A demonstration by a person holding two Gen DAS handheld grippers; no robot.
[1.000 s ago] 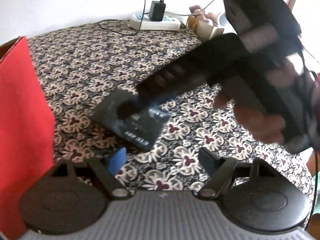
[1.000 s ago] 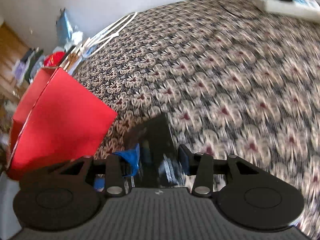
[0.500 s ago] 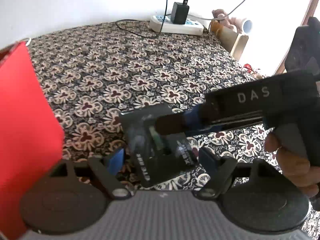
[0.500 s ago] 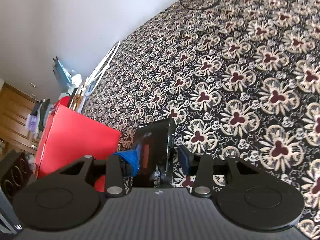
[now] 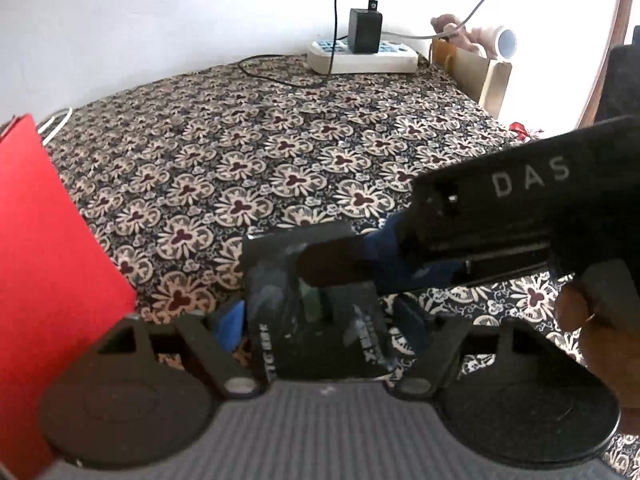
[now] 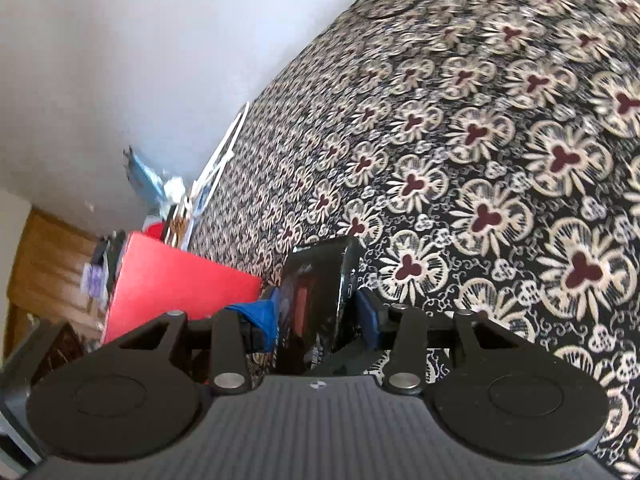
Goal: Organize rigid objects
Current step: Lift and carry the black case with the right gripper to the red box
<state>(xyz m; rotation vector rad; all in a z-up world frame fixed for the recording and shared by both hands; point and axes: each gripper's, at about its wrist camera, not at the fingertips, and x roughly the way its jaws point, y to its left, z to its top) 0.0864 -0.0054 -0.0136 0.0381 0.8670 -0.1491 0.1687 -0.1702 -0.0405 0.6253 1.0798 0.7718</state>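
The black box [image 5: 316, 304] is held up off the floral cloth [image 5: 280, 152], a flat, hard-cornered carton with a glossy face and pale lettering along its lower edges. It sits between both pairs of fingers at once. The right gripper [image 6: 316, 312] pinches it across its thin sides — blue pads [image 6: 260, 314] pressed against one face and the opposite one, the box standing on edge between them. In the left wrist view that same gripper reaches in from the right as a long black body marked "DAS", with a hand [image 5: 600, 344] wrapped round its grip. The left gripper [image 5: 320, 320] brackets the box across its wider span; its jaws are closing, the box between them, though whether the blue pads yet press on it cannot be told.

Just left of the box stands a red box [image 5: 44, 264], matte and plain-sided, its near corner close to the left fingers and tight against that side. Ahead and to the right the cloth lies open and flat, a dense print of cream flowers with maroon hearts on black, running to a white wall. At the far edge lie a white power strip [image 5: 360, 60] with a black adapter [image 5: 365, 31] plugged in and its cable trailing over the cloth — well apart from the box. A wooden frame [image 5: 472, 72] borders the far right corner.
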